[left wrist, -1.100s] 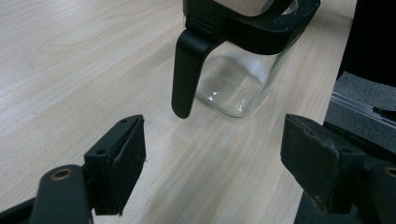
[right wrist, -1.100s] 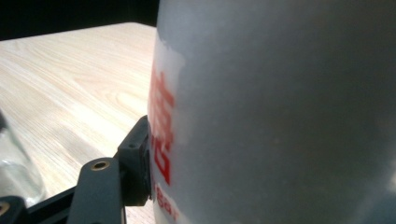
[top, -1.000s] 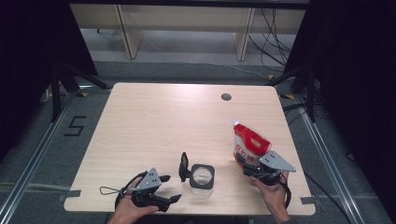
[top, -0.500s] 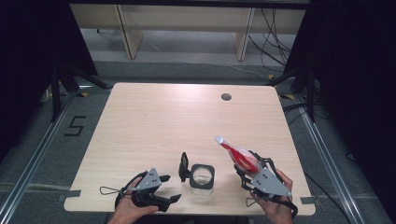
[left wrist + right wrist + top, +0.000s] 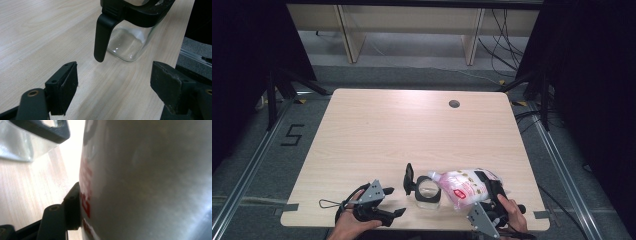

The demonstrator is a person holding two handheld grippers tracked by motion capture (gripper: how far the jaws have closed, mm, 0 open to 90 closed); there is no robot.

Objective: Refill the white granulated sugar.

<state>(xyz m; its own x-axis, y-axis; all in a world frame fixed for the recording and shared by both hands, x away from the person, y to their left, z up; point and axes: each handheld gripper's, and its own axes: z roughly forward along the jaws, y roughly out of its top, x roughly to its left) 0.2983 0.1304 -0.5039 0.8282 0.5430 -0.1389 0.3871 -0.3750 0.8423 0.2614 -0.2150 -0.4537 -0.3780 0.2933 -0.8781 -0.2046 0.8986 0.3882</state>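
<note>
Pouch (image 5: 464,185) lies tipped in my right tool's (image 5: 490,194) grip, its spout over the jar (image 5: 428,191) on the worktop (image 5: 412,130), while my left tool (image 5: 388,212) gapes empty beside the jar's handle (image 5: 408,178).

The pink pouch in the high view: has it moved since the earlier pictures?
Yes. The pink pouch has tipped over leftward from upright, and its spout end now reaches the glass jar.

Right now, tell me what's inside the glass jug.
The jug looks empty: clear glass in the left gripper view, bare bottom. The bag, gripped by the right gripper, tips its spout over the jug's rim; nothing visibly pours.
</note>
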